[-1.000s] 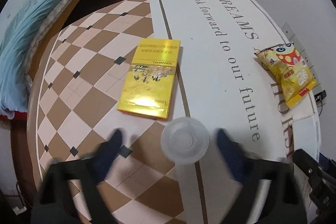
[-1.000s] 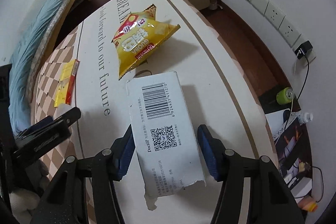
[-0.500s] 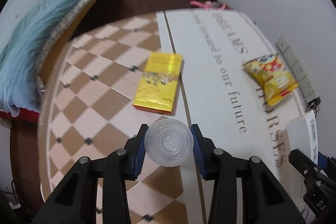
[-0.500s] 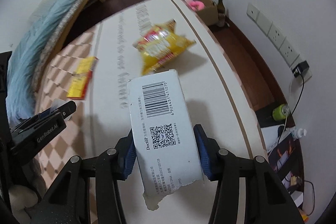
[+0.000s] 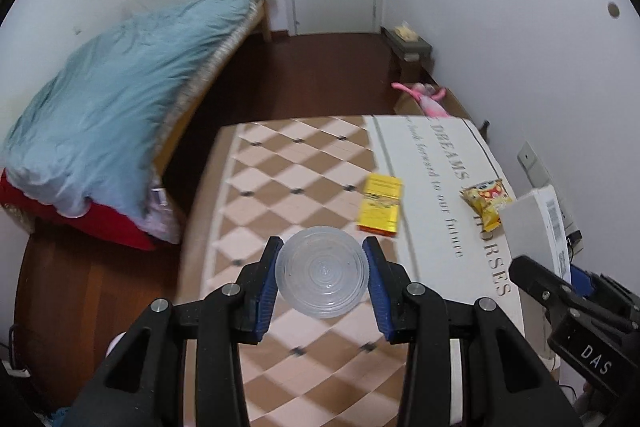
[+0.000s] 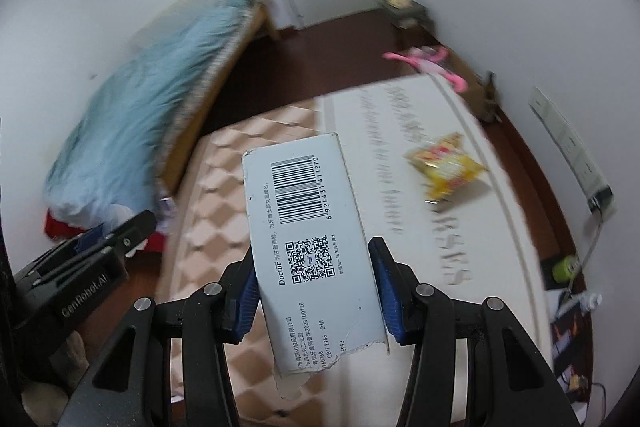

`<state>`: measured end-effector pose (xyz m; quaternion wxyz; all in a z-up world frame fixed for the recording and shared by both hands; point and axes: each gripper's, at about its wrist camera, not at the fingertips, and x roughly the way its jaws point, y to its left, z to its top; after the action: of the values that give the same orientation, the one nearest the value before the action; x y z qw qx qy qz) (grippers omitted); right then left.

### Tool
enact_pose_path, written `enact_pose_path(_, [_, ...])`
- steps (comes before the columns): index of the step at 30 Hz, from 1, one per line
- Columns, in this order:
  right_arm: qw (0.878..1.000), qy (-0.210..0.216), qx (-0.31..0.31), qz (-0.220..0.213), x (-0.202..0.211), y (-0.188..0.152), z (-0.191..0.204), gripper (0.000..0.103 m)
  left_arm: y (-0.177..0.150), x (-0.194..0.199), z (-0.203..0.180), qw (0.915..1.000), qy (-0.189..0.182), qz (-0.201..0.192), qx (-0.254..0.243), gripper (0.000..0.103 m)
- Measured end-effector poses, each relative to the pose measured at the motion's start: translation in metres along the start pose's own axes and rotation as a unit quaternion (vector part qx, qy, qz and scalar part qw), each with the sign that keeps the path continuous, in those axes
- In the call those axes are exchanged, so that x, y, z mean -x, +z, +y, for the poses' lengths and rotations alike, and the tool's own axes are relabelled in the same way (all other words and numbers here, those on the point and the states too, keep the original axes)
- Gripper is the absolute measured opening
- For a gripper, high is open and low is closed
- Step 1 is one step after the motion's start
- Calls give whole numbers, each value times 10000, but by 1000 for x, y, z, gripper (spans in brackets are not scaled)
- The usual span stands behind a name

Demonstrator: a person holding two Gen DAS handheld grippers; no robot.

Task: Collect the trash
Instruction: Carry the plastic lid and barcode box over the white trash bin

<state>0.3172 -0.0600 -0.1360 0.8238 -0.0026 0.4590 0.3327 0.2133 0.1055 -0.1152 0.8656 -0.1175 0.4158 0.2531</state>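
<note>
Clear plastic cup [image 5: 322, 282], white barcoded box [image 6: 312, 247], yellow snack bag [image 5: 486, 202], brown-and-cream checkered mat [image 5: 288, 179], blue-padded tongs [image 5: 323, 281].

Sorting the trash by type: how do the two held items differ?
The left gripper holds a clear round plastic cup; the right gripper holds a white rectangular carton. The cup is plain and intact; the carton carries a barcode and has a torn end. Both are clamped and lifted off the mat.
</note>
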Motion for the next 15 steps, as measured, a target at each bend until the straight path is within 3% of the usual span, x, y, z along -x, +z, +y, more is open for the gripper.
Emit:
enact_pose_path(9, [9943,791,713,49,11,-26,142,53,-31,63,119,9974,432,-239,521,37])
enact_pose_path(15, [9837,1274,1137,570,-28,-75,244,53,-77,78,218,9900,926,-59,1066,37])
